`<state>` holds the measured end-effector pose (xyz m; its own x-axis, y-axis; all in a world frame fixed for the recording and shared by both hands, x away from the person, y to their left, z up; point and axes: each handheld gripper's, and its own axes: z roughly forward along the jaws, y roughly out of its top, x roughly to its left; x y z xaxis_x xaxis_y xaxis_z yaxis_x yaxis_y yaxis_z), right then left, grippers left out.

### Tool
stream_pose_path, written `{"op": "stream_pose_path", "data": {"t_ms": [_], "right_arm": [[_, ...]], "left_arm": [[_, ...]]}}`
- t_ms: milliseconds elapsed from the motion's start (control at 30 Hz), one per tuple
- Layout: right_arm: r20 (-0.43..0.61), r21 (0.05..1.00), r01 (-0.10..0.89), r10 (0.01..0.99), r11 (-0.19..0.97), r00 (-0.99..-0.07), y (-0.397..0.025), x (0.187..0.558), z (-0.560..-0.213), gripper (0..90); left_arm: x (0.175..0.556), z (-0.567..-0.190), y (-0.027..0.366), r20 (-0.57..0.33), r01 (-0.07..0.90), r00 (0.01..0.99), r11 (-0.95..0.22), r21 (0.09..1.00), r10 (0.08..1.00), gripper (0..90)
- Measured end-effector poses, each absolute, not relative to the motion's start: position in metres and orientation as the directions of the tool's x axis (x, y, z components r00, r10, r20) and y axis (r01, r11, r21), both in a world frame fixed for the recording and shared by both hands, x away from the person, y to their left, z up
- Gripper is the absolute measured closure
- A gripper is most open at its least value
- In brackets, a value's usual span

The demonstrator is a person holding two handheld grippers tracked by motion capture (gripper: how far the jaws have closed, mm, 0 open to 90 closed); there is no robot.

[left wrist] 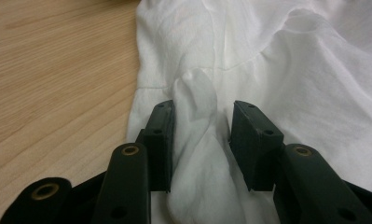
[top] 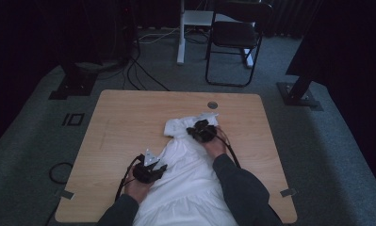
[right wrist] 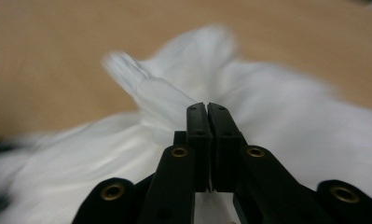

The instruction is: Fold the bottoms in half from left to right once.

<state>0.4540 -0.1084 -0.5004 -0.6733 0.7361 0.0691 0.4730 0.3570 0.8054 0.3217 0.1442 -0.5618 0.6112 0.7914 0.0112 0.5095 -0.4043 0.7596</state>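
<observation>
Clearly soft and limp, the white garment (top: 188, 165) sprawls on the surface (top: 129, 122); right gripper (right wrist: 206, 108) fingers pinch a fold, left gripper (left wrist: 202, 122) fingers parted around a raised ridge.

White garment (top: 185, 183) cut off by bottom edge in high view; blurred in right gripper view (right wrist: 277, 126). Fabric between right gripper (right wrist: 207, 109) jaws not discernible.

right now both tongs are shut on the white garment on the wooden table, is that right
Not quite. The right tongs are shut on the white garment, but the left tongs are open, their jaws apart with a fold of cloth standing between them, as the left gripper view shows. The garment does lie on the wooden table.
</observation>
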Motion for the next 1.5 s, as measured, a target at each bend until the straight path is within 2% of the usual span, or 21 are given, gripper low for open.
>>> {"op": "stream_pose_path", "data": {"t_ms": [67, 100, 200, 267, 500, 533, 600, 767, 867, 933, 967, 1000, 1033, 1067, 1100, 1133, 1167, 1300, 1433, 1500], "right_arm": [[0.138, 0.833, 0.503, 0.796, 0.229, -0.590, -0.139, 0.460, -0.489, 89.1], [0.138, 0.833, 0.503, 0.796, 0.229, -0.590, -0.139, 0.460, -0.489, 89.1], [0.205, 0.844, 0.530, 0.858, 0.088, -0.470, -0.188, 0.464, -0.482, 89.3], [0.238, 0.831, 0.553, 0.861, 0.060, -0.450, -0.206, 0.464, -0.487, 89.3], [0.215, 0.768, 0.630, 0.878, 0.119, -0.427, -0.212, 0.469, -0.529, 87.6], [0.204, 0.761, 0.636, 0.883, 0.128, -0.422, -0.211, 0.469, -0.531, 85.0], [0.189, 0.748, 0.650, 0.895, 0.135, -0.404, -0.211, 0.469, -0.532, 72.9], [0.151, 0.795, 0.588, 0.890, 0.150, -0.431, -0.209, 0.458, -0.512, 50.0], [0.128, 0.785, 0.589, 0.881, 0.191, -0.456, -0.198, 0.459, -0.512, 41.4], [0.109, 0.771, 0.601, 0.886, 0.211, -0.451, -0.193, 0.461, -0.516, 41.4], [0.088, 0.738, 0.634, 0.898, 0.232, -0.431, -0.185, 0.468, -0.526, 36.2], [0.088, 0.738, 0.634, 0.898, 0.232, -0.431, -0.185, 0.468, -0.526, 36.2], [0.095, 0.711, 0.667, 0.910, 0.221, -0.403, -0.182, 0.474, -0.537, 36.0], [0.095, 0.711, 0.667, 0.910, 0.221, -0.403, -0.182, 0.474, -0.537, 36.0], [0.101, 0.700, 0.684, 0.919, 0.207, -0.382, -0.180, 0.477, -0.545, 36.0], [0.101, 0.700, 0.684, 0.919, 0.207, -0.382, -0.180, 0.477, -0.545, 36.0], [0.105, 0.690, 0.695, 0.922, 0.202, -0.372, -0.178, 0.478, -0.550, 37.9], [0.062, 0.697, 0.676, 0.919, 0.238, -0.388, -0.174, 0.474, -0.552, 39.9], [0.031, 0.713, 0.654, 0.922, 0.250, -0.386, -0.171, 0.463, -0.555, 40.0], [0.026, 0.725, 0.642, 0.921, 0.251, -0.389, -0.170, 0.452, -0.557, 40.1]], "left_arm": [[0.320, -0.562, 0.144, 0.009, 0.512, 0.608, -0.401, 0.760, 0.794, 60.7], [0.320, -0.562, 0.144, 0.009, 0.512, 0.608, -0.401, 0.760, 0.794, 60.7], [0.316, -0.562, 0.143, 0.013, 0.508, 0.610, -0.404, 0.761, 0.792, 60.7], [0.316, -0.562, 0.143, 0.017, 0.505, 0.614, -0.409, 0.760, 0.789, 60.6], [0.315, -0.562, 0.142, 0.019, 0.503, 0.614, -0.410, 0.761, 0.789, 59.6], [0.314, -0.562, 0.142, 0.009, 0.507, 0.619, -0.407, 0.760, 0.786, 59.0], [0.315, -0.561, 0.142, -0.008, 0.515, 0.629, -0.409, 0.753, 0.777, 53.6], [0.325, -0.529, 0.142, 0.055, 0.458, 0.619, -0.417, 0.785, 0.784, 45.7], [0.353, -0.500, 0.137, 0.064, 0.417, 0.619, -0.396, 0.819, 0.783, 42.7], [0.353, -0.500, 0.137, 0.064, 0.417, 0.619, -0.396, 0.819, 0.783, 42.5], [0.395, -0.492, 0.123, 0.051, 0.423, 0.609, -0.379, 0.823, 0.791, 41.1], [0.395, -0.492, 0.123, 0.051, 0.423, 0.609, -0.379, 0.823, 0.791, 41.2], [0.420, -0.499, 0.111, 0.054, 0.445, 0.592, -0.381, 0.811, 0.804, 41.2], [0.420, -0.499, 0.111, 0.054, 0.445, 0.592, -0.381, 0.811, 0.804, 41.1], [0.440, -0.514, 0.100, 0.070, 0.473, 0.570, -0.397, 0.787, 0.818, 41.2], [0.440, -0.514, 0.100, 0.070, 0.473, 0.570, -0.397, 0.787, 0.818, 41.4], [0.452, -0.532, 0.091, 0.060, 0.510, 0.556, -0.397, 0.763, 0.829, 41.5], [0.453, -0.555, 0.085, 0.041, 0.552, 0.530, -0.381, 0.741, 0.847, 42.0], [0.441, -0.558, 0.093, -0.004, 0.571, 0.508, -0.334, 0.750, 0.861, 42.5], [0.430, -0.558, 0.093, 0.000, 0.570, 0.506, -0.335, 0.750, 0.863, 42.6]]}}
